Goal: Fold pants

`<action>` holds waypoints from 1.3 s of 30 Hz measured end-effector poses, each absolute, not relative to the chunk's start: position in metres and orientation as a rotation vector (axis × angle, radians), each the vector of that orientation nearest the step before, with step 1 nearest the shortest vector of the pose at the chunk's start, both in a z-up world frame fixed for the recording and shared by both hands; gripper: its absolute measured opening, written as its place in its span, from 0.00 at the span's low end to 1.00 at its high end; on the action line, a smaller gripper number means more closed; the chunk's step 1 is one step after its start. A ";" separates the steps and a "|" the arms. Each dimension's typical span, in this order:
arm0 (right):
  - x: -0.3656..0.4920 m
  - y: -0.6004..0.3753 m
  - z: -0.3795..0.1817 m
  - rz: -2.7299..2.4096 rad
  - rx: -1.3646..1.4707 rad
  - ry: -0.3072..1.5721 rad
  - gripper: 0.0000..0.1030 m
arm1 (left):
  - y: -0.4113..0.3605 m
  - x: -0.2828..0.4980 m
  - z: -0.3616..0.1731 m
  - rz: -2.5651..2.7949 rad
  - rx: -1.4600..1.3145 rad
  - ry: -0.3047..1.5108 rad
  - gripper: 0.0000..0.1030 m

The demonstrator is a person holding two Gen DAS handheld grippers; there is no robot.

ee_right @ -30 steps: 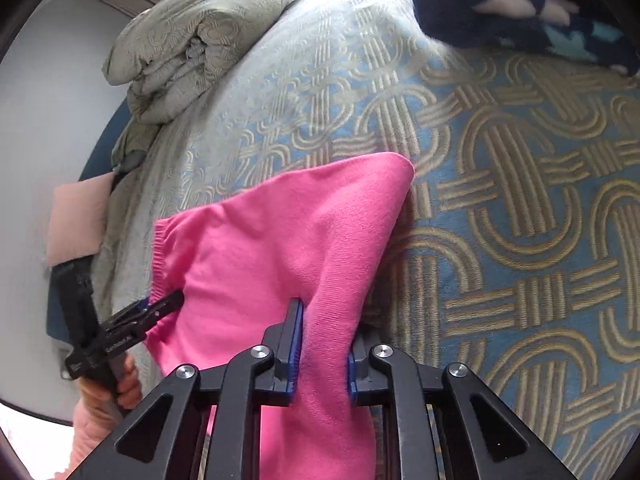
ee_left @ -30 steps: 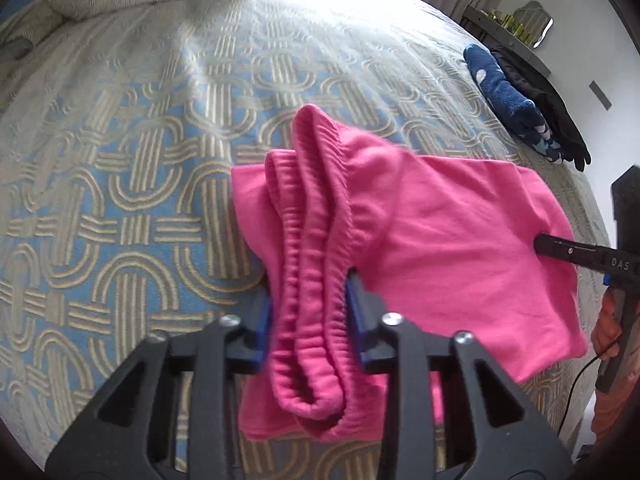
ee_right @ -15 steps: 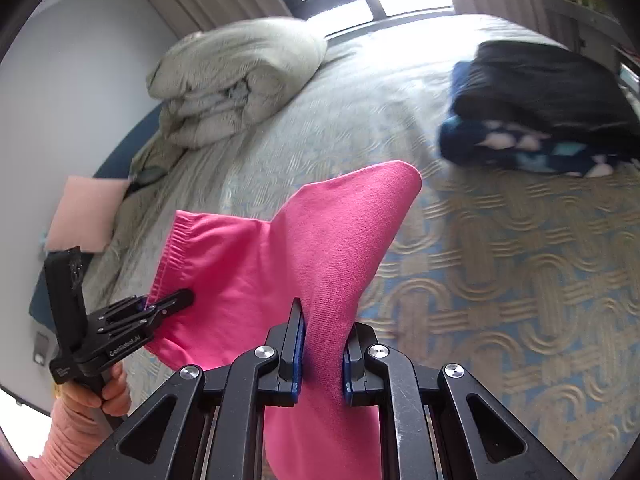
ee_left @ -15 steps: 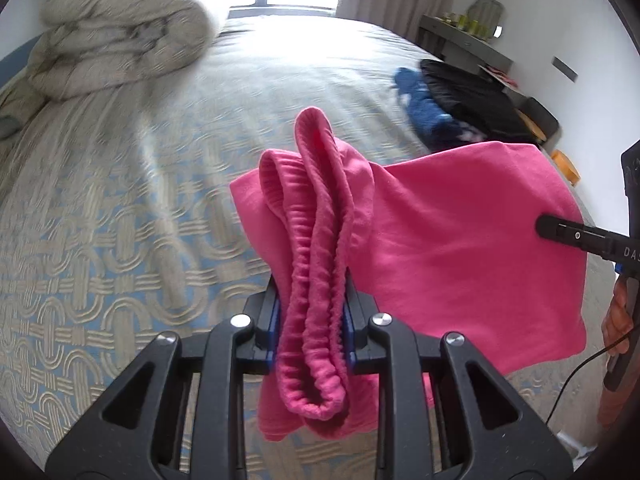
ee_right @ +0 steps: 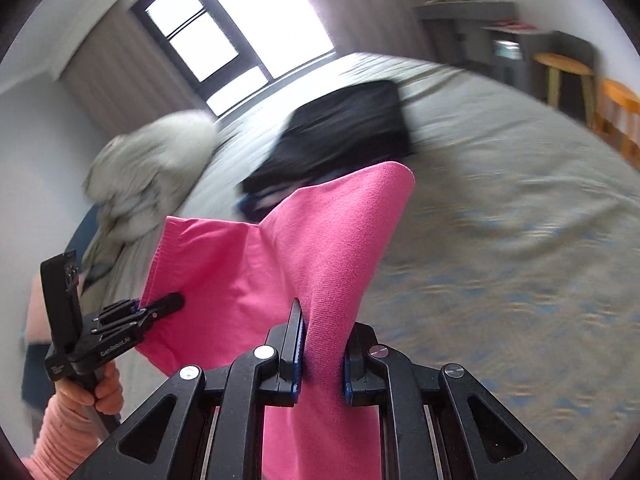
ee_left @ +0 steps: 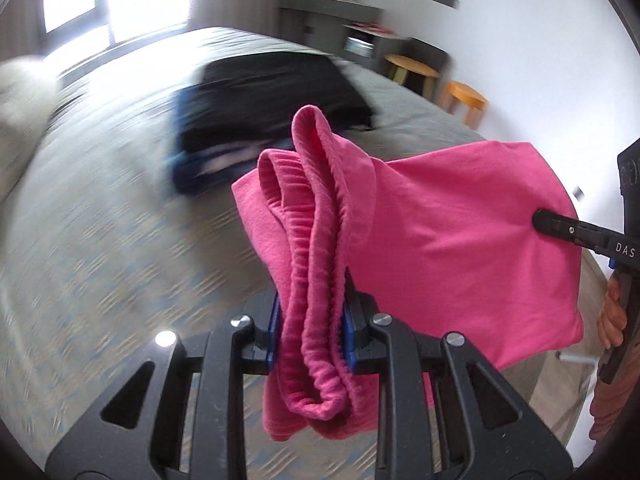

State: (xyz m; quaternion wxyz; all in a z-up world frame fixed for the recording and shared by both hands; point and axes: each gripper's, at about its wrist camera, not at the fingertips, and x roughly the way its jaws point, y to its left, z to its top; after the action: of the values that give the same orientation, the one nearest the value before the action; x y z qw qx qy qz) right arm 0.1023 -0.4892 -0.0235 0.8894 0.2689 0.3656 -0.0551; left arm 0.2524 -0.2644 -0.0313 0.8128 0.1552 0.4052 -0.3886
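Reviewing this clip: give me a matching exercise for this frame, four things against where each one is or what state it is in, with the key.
Things:
1. left claw
2. right claw
3. folded black garment
4. round wooden stool

States:
A. lying on the patterned bedspread
B. standing on the floor beside the bed
C. shut on the ribbed waistband end of the bright pink pants
D. shut on smooth pink fabric

Pairs: 1-C, 2-D, 3-A, 4-B

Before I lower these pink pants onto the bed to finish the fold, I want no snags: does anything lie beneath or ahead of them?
A stack of dark folded clothes lies on the bed beyond the pink pants, which the left gripper and right gripper hold in the air. The nearer patterned bedspread looks bare, though it is blurred.
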 end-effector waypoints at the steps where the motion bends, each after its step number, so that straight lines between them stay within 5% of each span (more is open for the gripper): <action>1: 0.093 -0.502 -0.022 -0.145 0.565 0.750 0.13 | -0.290 0.252 -0.032 -0.864 0.356 0.865 0.26; 15: 0.025 -0.651 -0.057 -0.472 0.664 0.696 0.13 | -0.501 0.245 -0.069 -0.989 0.621 0.812 0.30; 22: 0.033 -0.686 -0.122 -0.664 0.692 0.868 0.31 | -0.491 0.250 -0.105 -0.839 0.727 0.818 0.45; 39: 0.015 -0.592 -0.032 -0.660 0.532 0.743 0.36 | -0.388 0.178 -0.008 -0.899 0.519 0.655 0.66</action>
State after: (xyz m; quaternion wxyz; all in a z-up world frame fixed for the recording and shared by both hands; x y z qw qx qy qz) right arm 0.0152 -0.5919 -0.0321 0.8453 0.2521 0.3523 -0.3129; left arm 0.1777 -0.3880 -0.0085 0.8176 0.2434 0.3071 -0.4218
